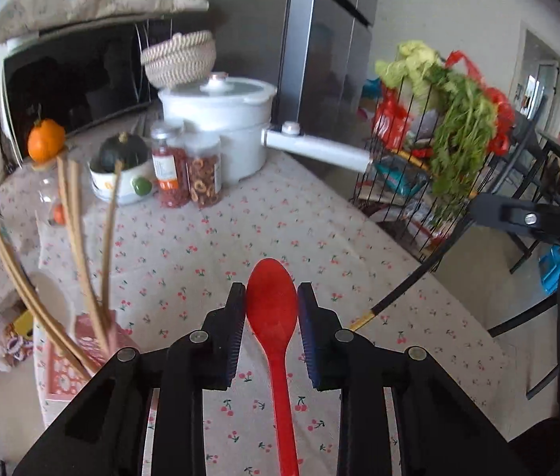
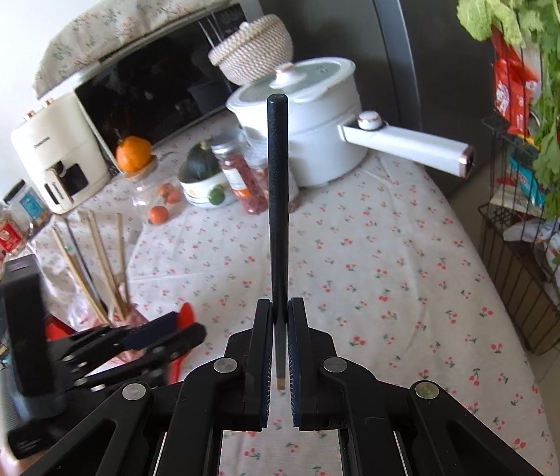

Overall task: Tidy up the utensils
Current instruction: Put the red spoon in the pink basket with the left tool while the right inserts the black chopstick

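Left gripper [image 1: 272,293] clamps red spoon [image 1: 274,317] at its bowl, bottom centre. Right gripper [image 2: 280,309] closed on black chopstick [image 2: 278,198], centre frame, pointing up. Wooden chopsticks [image 1: 77,246] stand in pink holder [image 1: 66,369], lower left. White pot [image 1: 220,119] beyond, upper centre.

Chopsticks [image 1: 81,246] stand in holder [image 1: 81,357], left of pot [image 1: 216,119].

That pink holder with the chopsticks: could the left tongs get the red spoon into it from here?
Probably yes. The left tongs grip the red spoon, and the holder sits close on their left. Only the leaning chopsticks crowd its opening.
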`<state>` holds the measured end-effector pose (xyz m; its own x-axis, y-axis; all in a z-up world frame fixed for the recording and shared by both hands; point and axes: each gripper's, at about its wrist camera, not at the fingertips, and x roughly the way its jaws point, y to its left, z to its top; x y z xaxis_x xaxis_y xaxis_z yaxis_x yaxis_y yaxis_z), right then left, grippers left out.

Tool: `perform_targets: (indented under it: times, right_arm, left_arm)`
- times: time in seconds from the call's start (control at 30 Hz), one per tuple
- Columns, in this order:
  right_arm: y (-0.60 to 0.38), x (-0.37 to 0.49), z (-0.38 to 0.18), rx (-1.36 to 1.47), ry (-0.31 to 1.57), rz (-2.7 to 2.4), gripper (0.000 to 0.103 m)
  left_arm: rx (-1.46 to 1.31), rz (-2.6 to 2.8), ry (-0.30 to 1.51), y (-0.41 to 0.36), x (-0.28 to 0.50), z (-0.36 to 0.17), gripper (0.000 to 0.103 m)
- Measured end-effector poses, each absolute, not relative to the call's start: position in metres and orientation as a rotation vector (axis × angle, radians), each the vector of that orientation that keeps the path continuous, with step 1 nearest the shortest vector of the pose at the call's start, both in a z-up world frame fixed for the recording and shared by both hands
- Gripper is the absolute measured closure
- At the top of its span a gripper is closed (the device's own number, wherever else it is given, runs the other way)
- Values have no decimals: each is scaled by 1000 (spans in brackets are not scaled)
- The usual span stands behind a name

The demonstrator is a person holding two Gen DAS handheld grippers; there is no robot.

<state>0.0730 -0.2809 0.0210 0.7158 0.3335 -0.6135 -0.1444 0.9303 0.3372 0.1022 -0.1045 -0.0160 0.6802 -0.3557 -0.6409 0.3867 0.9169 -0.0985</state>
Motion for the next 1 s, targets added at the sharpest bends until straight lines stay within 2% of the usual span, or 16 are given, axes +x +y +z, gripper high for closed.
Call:
perform_targets:
  times: [0.23, 0.47, 0.77, 1.0]
  right_arm:
    - [-248, 62, 46, 253, 659, 344, 99]
    - [-215, 71, 44, 220, 676, 387, 99]
    - [-187, 86, 35, 205, 699, 401, 99]
    - [-168, 91, 31, 190, 713, 416, 99]
  left_arm:
    - [-9, -364, 411, -45, 64, 53, 75]
    - [-7, -220, 166, 1, 70, 45, 75]
    - [88, -74, 61, 6, 105, 16, 75]
    - [113, -79, 149, 8, 128, -18, 74]
